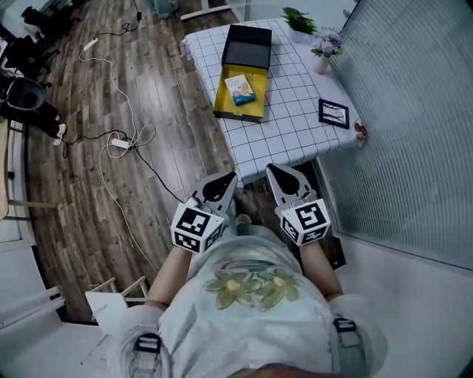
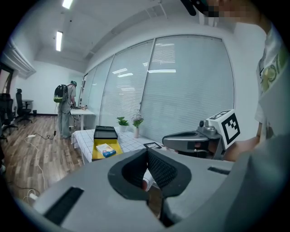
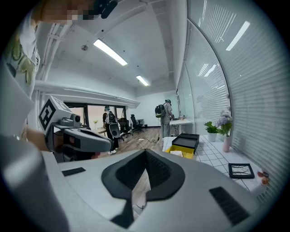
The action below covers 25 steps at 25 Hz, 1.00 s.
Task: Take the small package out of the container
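An open yellow container [image 1: 238,94] with its black lid [image 1: 248,46] folded back lies on the grid-cloth table [image 1: 288,125]. In it rests the small white and blue package [image 1: 239,88]. The container [image 2: 104,149] and the package [image 2: 106,150] show in the left gripper view, and the container [image 3: 185,145] far off in the right gripper view. My left gripper [image 1: 225,181] and right gripper [image 1: 278,176] hover side by side just short of the table's near edge, well away from the container. Both are shut with nothing between the jaws, the left gripper [image 2: 147,156] and the right gripper [image 3: 146,156] alike.
On the table stand a potted plant [image 1: 299,21], a flower vase [image 1: 325,49] and a black frame [image 1: 333,113]. Window blinds [image 1: 414,111] run along the right. A power strip [image 1: 120,143] with cables lies on the wood floor at left. A person with a backpack [image 3: 163,118] stands far off.
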Motion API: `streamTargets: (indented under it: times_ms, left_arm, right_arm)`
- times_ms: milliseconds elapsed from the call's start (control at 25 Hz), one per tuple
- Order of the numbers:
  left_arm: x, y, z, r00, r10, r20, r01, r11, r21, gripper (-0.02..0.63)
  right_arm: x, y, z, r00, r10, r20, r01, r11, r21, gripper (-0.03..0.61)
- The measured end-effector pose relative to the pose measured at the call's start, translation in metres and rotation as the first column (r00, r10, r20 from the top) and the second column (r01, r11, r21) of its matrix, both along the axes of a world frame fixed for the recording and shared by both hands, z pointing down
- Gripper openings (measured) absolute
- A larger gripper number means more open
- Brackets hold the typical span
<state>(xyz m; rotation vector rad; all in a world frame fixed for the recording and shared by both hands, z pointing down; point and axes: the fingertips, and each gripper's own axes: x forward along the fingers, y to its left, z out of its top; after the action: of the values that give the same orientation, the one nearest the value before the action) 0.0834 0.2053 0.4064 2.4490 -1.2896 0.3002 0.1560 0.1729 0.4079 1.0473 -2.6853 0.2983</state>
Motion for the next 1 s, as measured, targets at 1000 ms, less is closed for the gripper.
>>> streamTargets:
  times_ms: [1000]
  left_arm:
    - [-0.076, -0.173, 0.020, 0.998, 0.055, -0.016, -0.055, 0.998, -0.039, 0.007]
  right_arm:
    - [-0.063, -0.174, 0.023, 0.993, 0.068, -0.092, -0.075, 0.994, -0.075, 0.081]
